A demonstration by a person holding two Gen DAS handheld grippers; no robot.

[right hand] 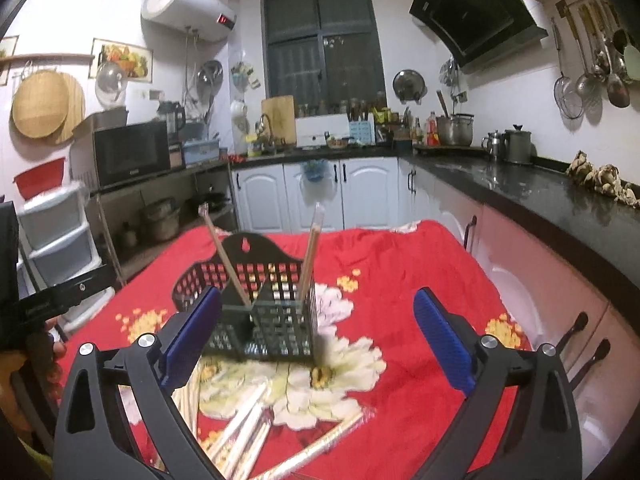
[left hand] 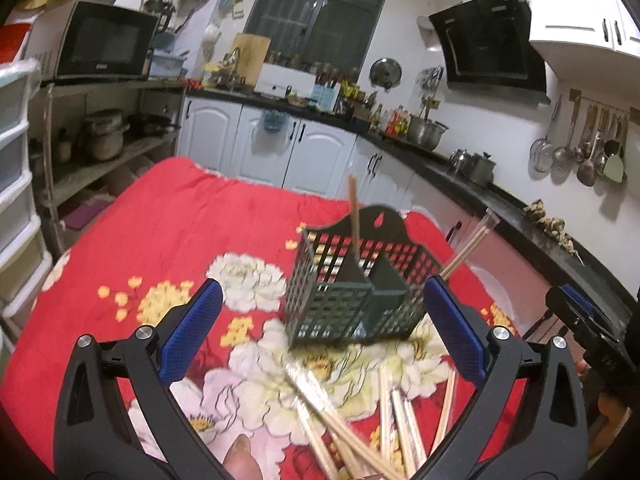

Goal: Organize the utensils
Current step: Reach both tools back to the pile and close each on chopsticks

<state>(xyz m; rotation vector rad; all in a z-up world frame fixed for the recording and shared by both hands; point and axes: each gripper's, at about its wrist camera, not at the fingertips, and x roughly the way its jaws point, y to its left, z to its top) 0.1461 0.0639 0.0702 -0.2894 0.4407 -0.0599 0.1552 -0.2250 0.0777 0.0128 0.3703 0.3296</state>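
Observation:
A dark green lattice utensil basket [left hand: 352, 288] stands on the red floral cloth [left hand: 168, 232]. It also shows in the right wrist view [right hand: 264, 312]. Wrapped chopstick pairs stand upright in it: one [left hand: 354, 216] in the left part, one [right hand: 310, 256] at the right side, one [right hand: 224, 256] leaning left. Several wrapped chopsticks [left hand: 360, 432] lie loose on the cloth before the basket and also show in the right wrist view [right hand: 248, 432]. My left gripper [left hand: 324, 332] is open and empty, just in front of the basket. My right gripper [right hand: 316, 336] is open and empty, near the basket's right front.
The table's far edge faces white cabinets [right hand: 320, 192]. A black countertop [right hand: 540, 200] with pots runs along the right. A shelf with a microwave [left hand: 104, 40] and plastic drawers [left hand: 16, 184] stand at the left. The other gripper's body [left hand: 592, 332] shows at the right edge.

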